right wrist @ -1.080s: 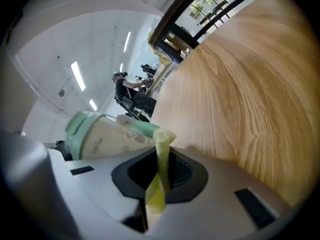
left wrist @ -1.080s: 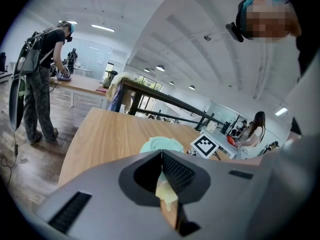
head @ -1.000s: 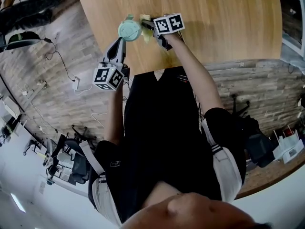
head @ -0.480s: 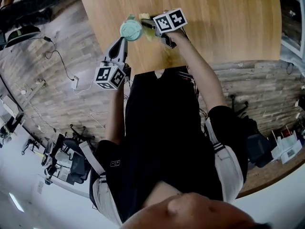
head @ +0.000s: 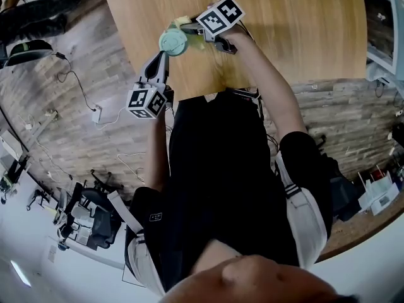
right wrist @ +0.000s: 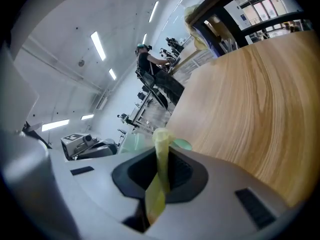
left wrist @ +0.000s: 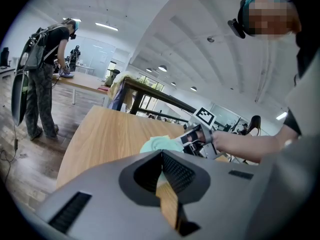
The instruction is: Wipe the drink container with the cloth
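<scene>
Drink container (head: 172, 41) clamped in left gripper (left wrist: 161, 156); right gripper (right wrist: 162, 159) pinches cloth (right wrist: 160, 140) (yellow).

The person wears a black short-sleeved top (head: 214, 169) with white shoulder panels (head: 140, 267). The left gripper (head: 166, 47) and right gripper (head: 201, 35) have grey moulded bodies, black ribbed jaw pads (left wrist: 176, 172) and white cubes (head: 146, 102) bearing black square markers.

Both arms extend toward upper centre; left gripper (head: 164, 52) clamps the drink container (head: 172, 41), right gripper (head: 193, 35) pinches the cloth (right wrist: 159, 184).
</scene>
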Tool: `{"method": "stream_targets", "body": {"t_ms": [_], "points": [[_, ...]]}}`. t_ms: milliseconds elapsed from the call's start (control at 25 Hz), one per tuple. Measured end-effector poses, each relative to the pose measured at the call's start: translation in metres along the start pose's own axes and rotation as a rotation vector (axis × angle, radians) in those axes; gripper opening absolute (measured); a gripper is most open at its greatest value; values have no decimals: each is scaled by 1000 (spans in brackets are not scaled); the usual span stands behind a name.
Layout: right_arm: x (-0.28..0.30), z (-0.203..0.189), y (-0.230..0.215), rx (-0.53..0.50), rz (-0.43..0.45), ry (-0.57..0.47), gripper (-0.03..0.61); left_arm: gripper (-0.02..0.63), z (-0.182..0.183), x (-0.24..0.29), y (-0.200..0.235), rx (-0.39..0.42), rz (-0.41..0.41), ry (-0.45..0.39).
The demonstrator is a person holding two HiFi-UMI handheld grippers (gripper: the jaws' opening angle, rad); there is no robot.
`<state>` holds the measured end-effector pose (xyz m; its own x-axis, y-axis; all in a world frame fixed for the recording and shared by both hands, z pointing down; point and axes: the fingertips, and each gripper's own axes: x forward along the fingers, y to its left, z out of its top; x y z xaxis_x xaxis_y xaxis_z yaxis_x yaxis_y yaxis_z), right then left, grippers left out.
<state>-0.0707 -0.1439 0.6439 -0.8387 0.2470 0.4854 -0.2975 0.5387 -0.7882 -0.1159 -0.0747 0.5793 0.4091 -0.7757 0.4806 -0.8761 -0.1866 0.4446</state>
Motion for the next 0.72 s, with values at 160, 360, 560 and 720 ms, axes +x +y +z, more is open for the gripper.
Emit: {"method": "stream_targets", "body": {"t_ms": [160,360,560,720], "points": [[15,0,-17,20,-5,46,48,24,0,1,-2,-7,10,-8],[34,-15,-47,58,-25,121,48,24,0,4,-2,-29,24,-17],[51,-35,-80,110,-56,189,48,25,-1,6,-3,-26,33,-17],[60,-41,-91,117,-90,227,48,25,0,5,-2,-35,27,-20]]}}
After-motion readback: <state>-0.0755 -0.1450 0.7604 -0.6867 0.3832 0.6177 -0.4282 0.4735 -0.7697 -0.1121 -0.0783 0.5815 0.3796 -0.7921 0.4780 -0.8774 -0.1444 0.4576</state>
